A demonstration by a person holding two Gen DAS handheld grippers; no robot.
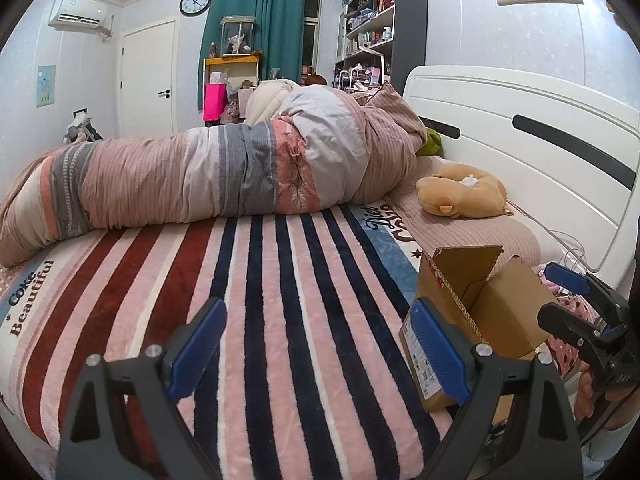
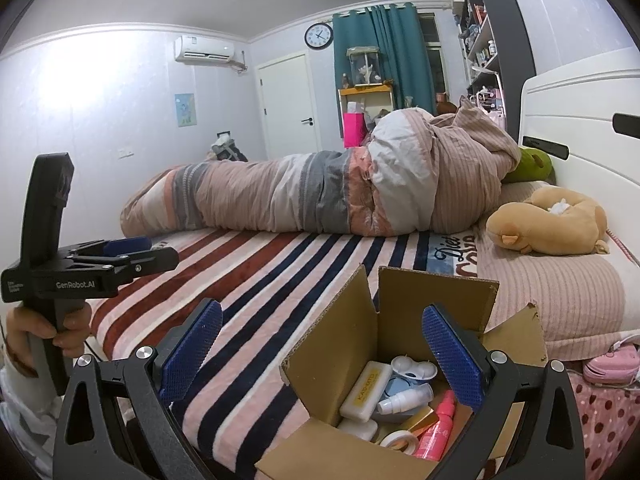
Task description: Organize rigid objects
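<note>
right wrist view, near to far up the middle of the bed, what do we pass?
cardboard box → striped blanket → rolled duvet → pink bag → teal curtain

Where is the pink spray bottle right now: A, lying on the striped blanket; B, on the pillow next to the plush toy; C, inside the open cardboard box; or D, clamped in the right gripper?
C: the right wrist view shows the pink spray bottle lying inside the open cardboard box among other small items, while the right gripper is open above it.
</note>
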